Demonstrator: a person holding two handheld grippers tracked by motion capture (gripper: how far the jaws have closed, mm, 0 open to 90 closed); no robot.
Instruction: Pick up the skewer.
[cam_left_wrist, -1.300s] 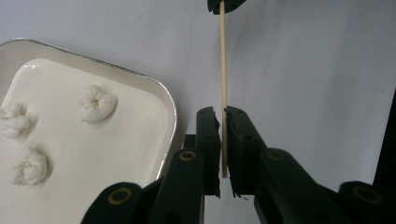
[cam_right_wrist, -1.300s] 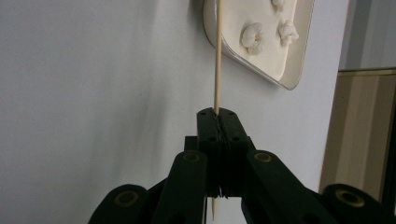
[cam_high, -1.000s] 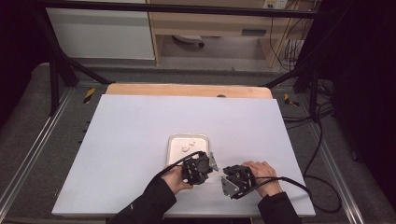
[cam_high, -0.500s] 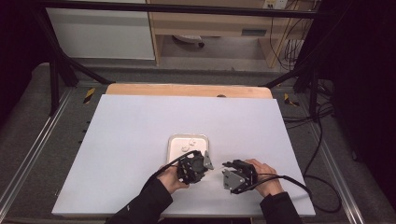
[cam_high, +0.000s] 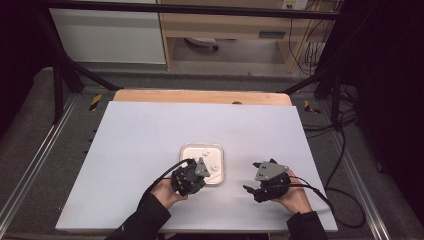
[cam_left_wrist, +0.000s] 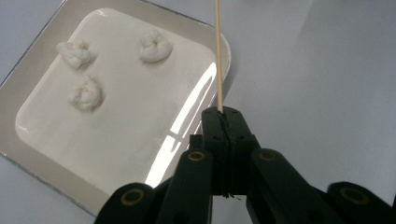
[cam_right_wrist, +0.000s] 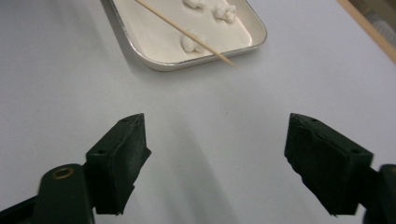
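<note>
My left gripper (cam_high: 202, 177) (cam_left_wrist: 223, 114) is shut on the end of a thin wooden skewer (cam_left_wrist: 218, 56) at the front right edge of a shallow white tray (cam_high: 186, 150) (cam_left_wrist: 46, 154). Three small white lumps (cam_left_wrist: 85, 92) lie in the tray. The skewer (cam_high: 219, 174) points right, past the tray's corner. My right gripper (cam_high: 250, 176) (cam_right_wrist: 217, 135) stands to the right of the tray over bare table. Its jaws have just been opening and stand wide with nothing between them. In the right gripper view the skewer (cam_right_wrist: 187, 32) crosses the tray (cam_right_wrist: 154, 63) above one lump (cam_right_wrist: 187, 43).
The white tabletop (cam_high: 150, 130) stretches bare behind and to the left of the tray. A wooden strip (cam_high: 200, 96) runs along its far edge. Black frame bars (cam_high: 60, 80) and cables (cam_high: 345, 150) flank the table.
The two grippers have drawn apart: the left one moved left with the skewer, the right one moved right. The right jaws went from shut to wide open.
</note>
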